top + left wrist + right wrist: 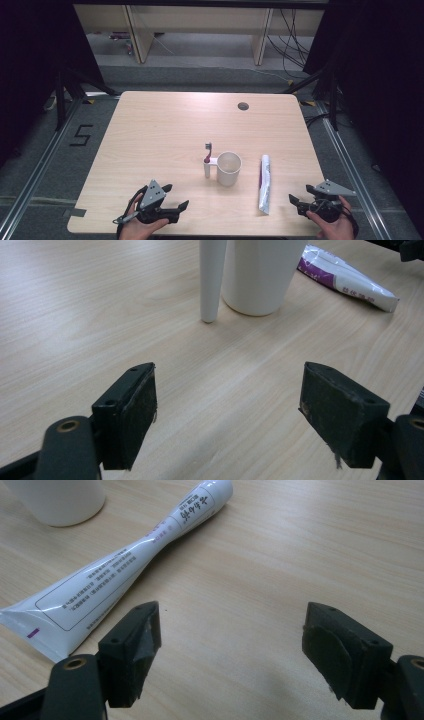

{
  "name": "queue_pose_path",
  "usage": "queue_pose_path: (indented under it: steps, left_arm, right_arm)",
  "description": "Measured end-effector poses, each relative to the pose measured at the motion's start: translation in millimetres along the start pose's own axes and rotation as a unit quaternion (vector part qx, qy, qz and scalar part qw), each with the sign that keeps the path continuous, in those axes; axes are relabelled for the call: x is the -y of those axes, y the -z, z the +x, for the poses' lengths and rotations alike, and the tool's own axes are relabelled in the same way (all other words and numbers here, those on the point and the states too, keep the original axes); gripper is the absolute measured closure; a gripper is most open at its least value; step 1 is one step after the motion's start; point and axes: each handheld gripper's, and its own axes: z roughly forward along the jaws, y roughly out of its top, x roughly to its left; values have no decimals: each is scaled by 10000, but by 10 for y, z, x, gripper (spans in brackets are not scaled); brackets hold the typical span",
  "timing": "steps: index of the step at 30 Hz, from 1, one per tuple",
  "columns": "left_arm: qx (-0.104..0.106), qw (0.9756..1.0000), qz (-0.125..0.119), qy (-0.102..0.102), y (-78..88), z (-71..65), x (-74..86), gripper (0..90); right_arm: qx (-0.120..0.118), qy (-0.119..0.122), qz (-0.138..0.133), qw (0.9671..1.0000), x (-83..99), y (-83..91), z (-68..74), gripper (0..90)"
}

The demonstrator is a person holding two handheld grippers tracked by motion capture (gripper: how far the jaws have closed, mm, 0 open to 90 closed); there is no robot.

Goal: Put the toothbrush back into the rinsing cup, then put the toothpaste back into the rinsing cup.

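The cup (229,168) stands upright near the middle of the counter (150,130), and everything else is placed from it. A toothbrush (207,159) lies touching the cup's left side, bristle head pointing away from the person. A toothpaste tube (264,184) lies flat a little to the cup's right, apart from it, cap end far and crimped end near.

The left gripper (175,198) hangs released near the counter's front edge, below and left of the cup, with its jaws wide apart and nothing between them. The right gripper (301,196) is likewise released and empty, below and right of the cup, just beside the tube's crimped end.

The tube looks light and soft; it has already been pinched in at the middle and will likely buckle under a hard squeeze, so the firmer part near the cap seems the safer hold. The toothbrush appears thin, stiff, light and smooth, best pinched across its handle. The cup sits close against it and could be knocked over. A round hole (243,106) lies well beyond the cup.
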Motion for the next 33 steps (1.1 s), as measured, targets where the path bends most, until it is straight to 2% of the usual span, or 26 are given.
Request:
queue_pose_path:
  steps: [2,5,6,8,9,11,12,13,15,17,21,22,23,25,26,28,30,31,32,33]
  left_arm:
    - [-54,10000,32,-18,3,-6,24,226]
    - [-50,10000,52,-55,1,-7,45,225]
    - [-31,10000,34,-53,-5,-5,49,225]
    - [-71,9999,76,-51,-11,8,57,225]
    - [-137,9998,115,-76,-20,21,72,225]
    - [-144,9997,153,-82,-24,27,79,225]
    - [-142,9998,143,-52,-28,24,85,225]
    - [-149,9998,152,-57,-27,20,85,225]
    - [-143,9996,192,-145,-22,16,84,225]
    - [-142,9996,198,-111,-31,16,95,224]
    - [-178,9995,244,-73,-36,21,122,224]
    - [-179,9995,257,-98,-32,22,123,224]
    - [-186,9992,312,-159,-21,24,123,225]
    - [-202,9994,273,-108,-27,12,134,225]
    - [-213,9993,281,-114,-29,14,138,225]
    - [-212,9990,341,-177,-23,28,146,225]
    - [-214,9991,323,-170,-19,28,150,225]
    - [-224,9994,250,-65,-25,15,153,225]
    - [-222,9994,245,-59,-24,15,154,225]
    - [-227,9993,278,-89,-18,21,155,225]
  right_arm:
    - [23,-69,25,10000,7,4,14,245]
    - [69,9,-38,10000,-1,27,13,256]
    - [-12,7,-41,10000,-8,38,14,307]
    - [-115,-38,-97,9999,-27,58,20,347]
    - [-136,-15,-198,9997,-52,74,21,404]
    - [-160,-9,-191,9997,-67,87,23,421]
    - [-154,-23,-204,9997,-89,95,29,463]
    - [-327,-110,-204,9992,-120,98,55,511]
    - [-297,-170,-166,9993,-138,119,81,537]
    - [-312,23,-282,9991,-179,119,93,589]
    - [-479,-10,-282,9985,-258,104,178,692]
    - [-500,179,-297,9982,-285,83,185,723]
    - [-535,185,-300,9979,-295,67,209,739]
    - [-637,259,-248,9973,-324,32,262,787]
    - [-722,221,-216,9969,-340,-7,314,809]
    - [-799,308,-164,9962,-362,-51,354,829]
    - [-824,429,-130,9956,-395,-100,391,850]
    - [-864,442,-109,9952,-410,-124,412,855]
    - [-951,418,-58,9946,-427,-158,442,859]
    - [-911,522,-74,9944,-439,-181,445,862]
